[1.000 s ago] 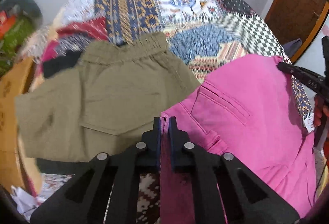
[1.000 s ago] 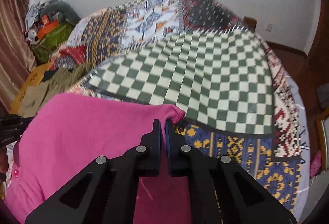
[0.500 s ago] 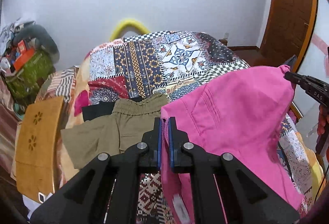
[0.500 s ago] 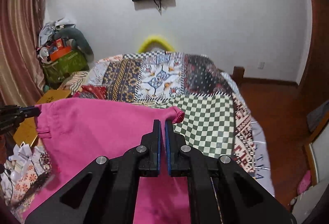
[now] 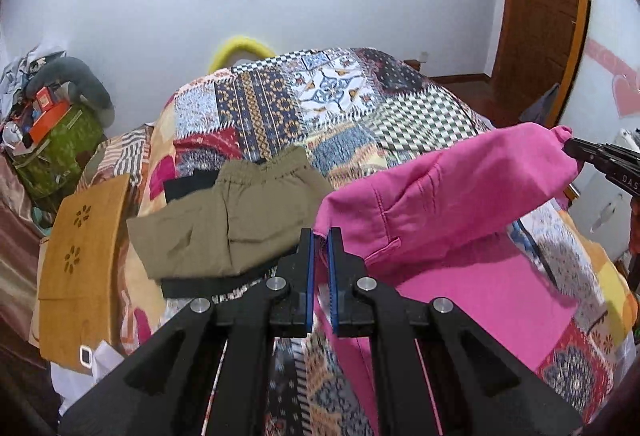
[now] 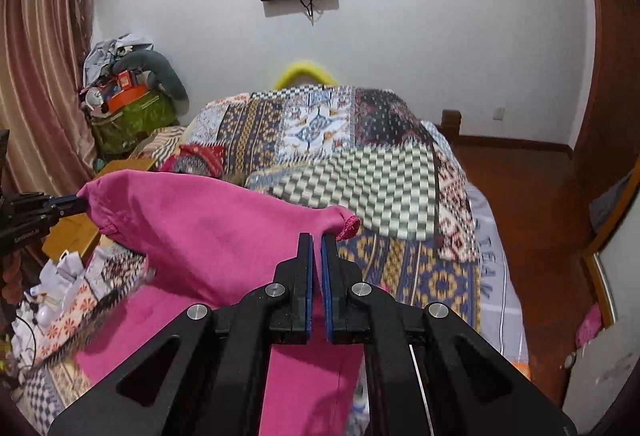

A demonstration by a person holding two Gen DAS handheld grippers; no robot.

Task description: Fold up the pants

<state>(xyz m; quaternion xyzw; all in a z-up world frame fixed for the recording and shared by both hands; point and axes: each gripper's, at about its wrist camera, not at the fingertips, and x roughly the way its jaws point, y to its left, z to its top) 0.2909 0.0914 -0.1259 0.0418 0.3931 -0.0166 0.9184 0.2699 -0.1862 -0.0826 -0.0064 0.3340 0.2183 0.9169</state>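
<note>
Change: both grippers have risen since a second ago, lifting the pink pants' top edge off the bed; the wall and screens now fill the upper view.
Bed: patchwork quilt, the largest thing in view, with floor to its right in the right view.
Pants: pink, strung by the top edge between the two grippers (a back pocket faces the left camera); the upper part hangs in the air, the lower part lies flat on the quilt.
Shorts: olive, flat on the quilt just left of the pants, over a dark garment.
Board: wooden, with flower cut-outs, at the bed's left edge.
Left gripper: clenched on one corner of the pants' top edge, cloth between the blue pads.
Right gripper: clamped on the other corner, a pink fold poking past its tips.
</note>
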